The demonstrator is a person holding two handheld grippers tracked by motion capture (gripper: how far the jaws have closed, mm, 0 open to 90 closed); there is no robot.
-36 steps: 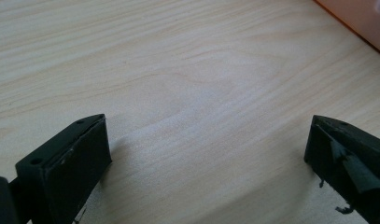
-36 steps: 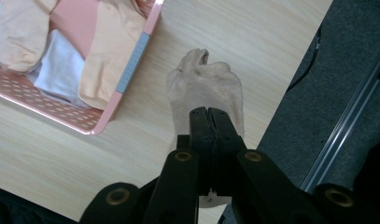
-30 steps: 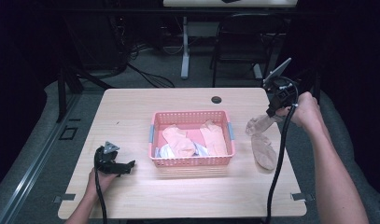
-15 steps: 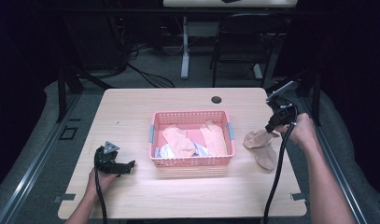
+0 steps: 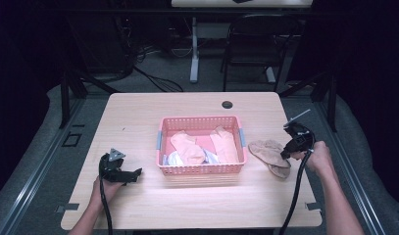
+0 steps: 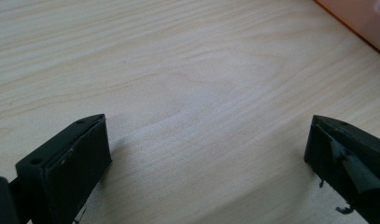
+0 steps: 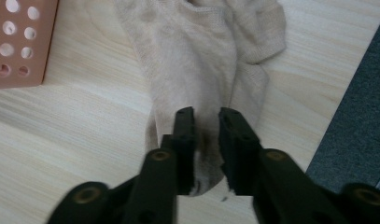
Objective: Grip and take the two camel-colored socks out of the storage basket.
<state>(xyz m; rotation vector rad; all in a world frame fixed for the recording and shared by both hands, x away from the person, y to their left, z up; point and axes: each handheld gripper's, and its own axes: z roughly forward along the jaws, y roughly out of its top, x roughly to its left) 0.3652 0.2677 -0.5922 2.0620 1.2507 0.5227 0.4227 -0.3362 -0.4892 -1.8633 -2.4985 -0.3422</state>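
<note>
Hovering at the right edge of the high view, the right gripper (image 5: 286, 152) sits over a beige sock (image 5: 269, 154) that lies flat on the table (image 5: 138, 117), just right of the pink basket (image 5: 200, 170). In the right gripper view its jaws have just been opening and now stand a narrow gap apart (image 7: 206, 116) with the sock (image 7: 201, 51) spread under and beyond them; the pads do not press on the cloth, which lies loose below the tips.

Lower left in the high view, the left gripper (image 5: 133, 173) rests on the bare wood in a hand (image 5: 103, 188), its jaws spread wide (the left gripper view shows plain tabletop between the two black pads (image 6: 71, 163)) and pointing toward the basket.

Centre frame, the basket holds two peach-coloured socks (image 5: 187, 147), one to the left and one along the right wall, with a pale bluish-white piece of cloth (image 5: 173, 157) tucked at the front under them. A small dark round hole (image 5: 227, 104) marks the table's far edge behind the basket.
</note>
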